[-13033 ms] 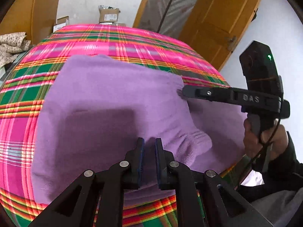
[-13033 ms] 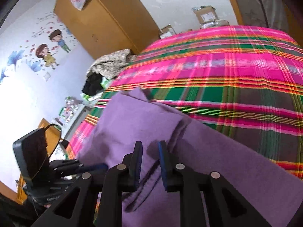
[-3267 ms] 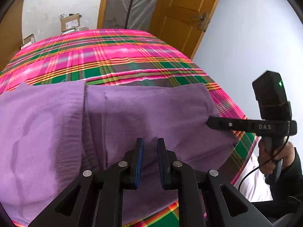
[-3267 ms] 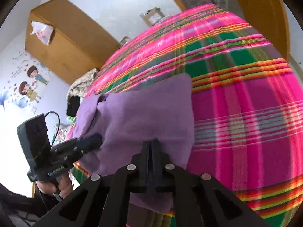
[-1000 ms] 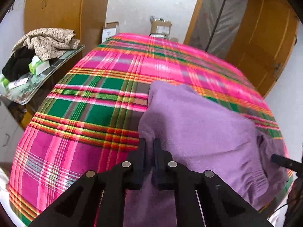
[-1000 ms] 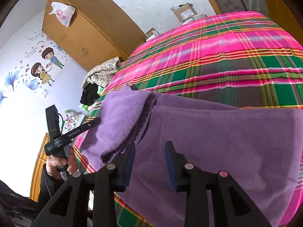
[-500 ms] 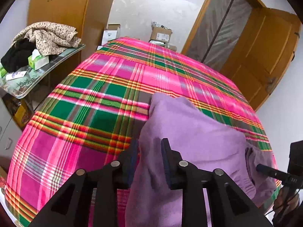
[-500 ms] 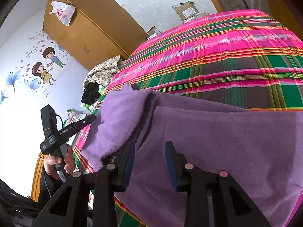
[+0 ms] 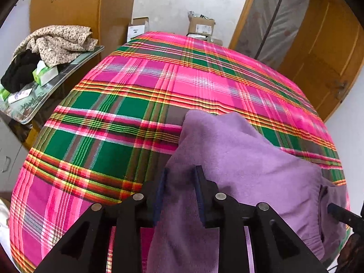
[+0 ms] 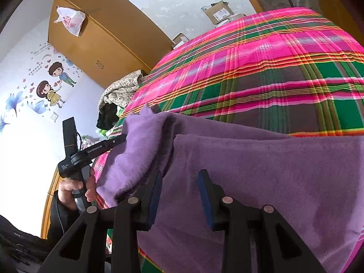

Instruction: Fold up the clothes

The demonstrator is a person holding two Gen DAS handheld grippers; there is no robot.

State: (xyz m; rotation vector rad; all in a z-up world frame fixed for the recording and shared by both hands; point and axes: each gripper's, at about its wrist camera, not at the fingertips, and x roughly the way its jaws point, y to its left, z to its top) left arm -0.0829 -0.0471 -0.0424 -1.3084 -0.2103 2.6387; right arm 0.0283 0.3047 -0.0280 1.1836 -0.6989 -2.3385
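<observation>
Plaid bedspread [image 9: 141, 104] in pink and green is covering the bed. Speckled beige cloth [image 9: 56, 43] is lying heaped on a glass side table [image 9: 68, 68], over black fabric [image 9: 19, 70]. Cardboard boxes [image 9: 201, 26] are sitting by the far wall. Cartoon stickers [image 10: 52, 79] are decorating the wall beside a wooden wardrobe [image 10: 102, 43].

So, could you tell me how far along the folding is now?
Done: the purple sweater lies doubled into layers on the plaid blanket. In hand: nothing; the left gripper and right gripper are both open over it. Left: one loose flap looks untidy.
</observation>
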